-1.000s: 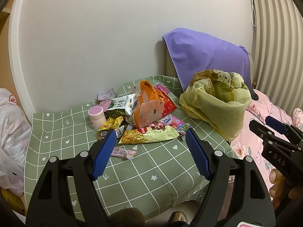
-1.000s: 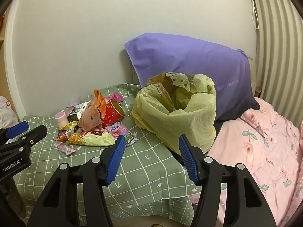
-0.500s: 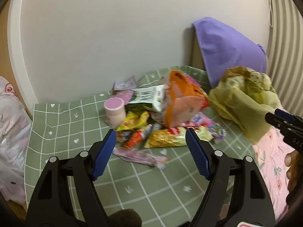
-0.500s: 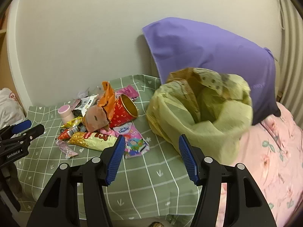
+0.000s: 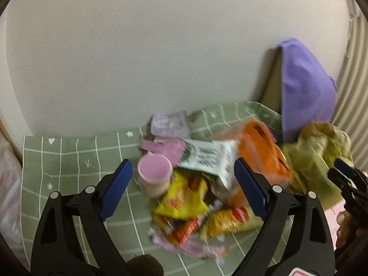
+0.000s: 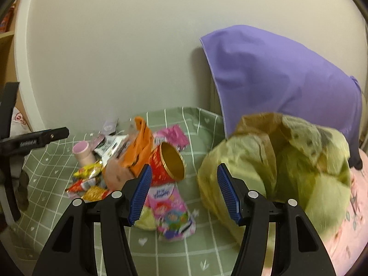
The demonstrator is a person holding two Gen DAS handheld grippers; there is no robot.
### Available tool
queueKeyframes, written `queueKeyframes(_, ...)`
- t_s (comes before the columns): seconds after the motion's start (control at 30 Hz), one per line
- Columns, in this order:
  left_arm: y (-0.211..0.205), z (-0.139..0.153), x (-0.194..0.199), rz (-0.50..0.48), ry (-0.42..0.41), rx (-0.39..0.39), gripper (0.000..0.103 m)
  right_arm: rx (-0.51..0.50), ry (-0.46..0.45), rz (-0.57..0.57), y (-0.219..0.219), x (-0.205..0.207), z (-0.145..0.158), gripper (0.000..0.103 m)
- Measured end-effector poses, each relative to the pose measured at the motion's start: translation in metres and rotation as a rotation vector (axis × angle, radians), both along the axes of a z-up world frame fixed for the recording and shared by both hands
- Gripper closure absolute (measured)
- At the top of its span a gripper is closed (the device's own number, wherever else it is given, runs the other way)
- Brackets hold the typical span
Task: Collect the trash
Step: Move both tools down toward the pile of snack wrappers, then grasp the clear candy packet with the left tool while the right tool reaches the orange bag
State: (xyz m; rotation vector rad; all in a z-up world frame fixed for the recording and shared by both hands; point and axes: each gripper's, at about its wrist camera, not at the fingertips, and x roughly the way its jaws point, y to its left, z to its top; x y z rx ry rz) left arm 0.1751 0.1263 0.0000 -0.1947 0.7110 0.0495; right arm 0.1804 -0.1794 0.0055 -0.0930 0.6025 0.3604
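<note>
A heap of trash lies on the green checked tablecloth [image 5: 69,161]: a pink cup [image 5: 154,177], a yellow snack packet [image 5: 184,195], a white carton [image 5: 207,156], an orange bag [image 5: 262,147] and a red paper tub [image 6: 169,164]. A yellow-green trash bag [image 6: 287,161] stands open at the table's right end. My left gripper [image 5: 182,189] is open, hovering over the cup and yellow packet. My right gripper [image 6: 184,194] is open between the tub and the bag, above a pink wrapper [image 6: 171,211]. Both are empty.
A purple pillow [image 6: 276,80] leans on the wall behind the bag. A pink floral bedspread [image 6: 345,230] lies at the right. A white plastic bag [image 5: 9,195] sits left of the table. The wall bounds the table's far side.
Both grippers have moved forward and closer to the table; the trash heap and the bag now look larger. The views are blurred by motion. The jaws stay open.
</note>
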Motion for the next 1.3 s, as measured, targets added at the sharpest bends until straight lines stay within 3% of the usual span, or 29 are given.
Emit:
queueKeyframes(0.07,0.008,0.001,0.019,0.007,0.021,0.003,0.018,0.018,0.013,0.009,0.001,0.012,-0.001,0.047)
queueKeyframes(0.17,0.022,-0.004,0.047,0.008,0.076,0.018,0.028,0.021,0.015,-0.013,0.003,0.028,-0.006,0.047)
queueKeyframes(0.33,0.054,-0.027,0.089,-0.032,0.142,-0.044,0.041,0.015,0.046,-0.12,0.012,0.043,-0.014,0.047)
queueKeyframes(0.63,0.081,-0.084,0.153,-0.09,0.315,-0.245,0.06,-0.067,0.059,-0.263,0.036,0.035,-0.021,0.047)
queueKeyframes(0.7,0.081,-0.086,0.158,-0.108,0.319,-0.275,0.077,-0.06,0.068,-0.282,0.035,0.034,-0.022,0.047)
queueKeyframes(0.73,0.081,-0.085,0.159,-0.109,0.317,-0.269,0.079,-0.06,0.071,-0.291,0.035,0.033,-0.022,0.047)
queueKeyframes(0.8,0.081,-0.08,0.158,-0.116,0.299,-0.279,0.099,-0.058,0.079,-0.301,0.036,0.032,-0.023,0.047)
queueKeyframes(0.83,0.081,-0.077,0.156,-0.117,0.292,-0.289,0.102,-0.054,0.083,-0.302,0.036,0.032,-0.023,0.047)
queueKeyframes(0.97,0.082,-0.052,0.14,-0.116,0.214,-0.332,0.103,-0.054,0.084,-0.28,0.038,0.027,-0.022,0.047)
queueKeyframes(1.07,0.078,-0.031,0.12,-0.113,0.158,-0.311,0.103,-0.029,0.094,-0.229,0.041,0.03,-0.022,0.047)
queueKeyframes(1.3,0.082,-0.014,0.07,-0.102,0.115,-0.295,0.103,0.01,0.12,-0.08,0.062,0.037,-0.02,0.047)
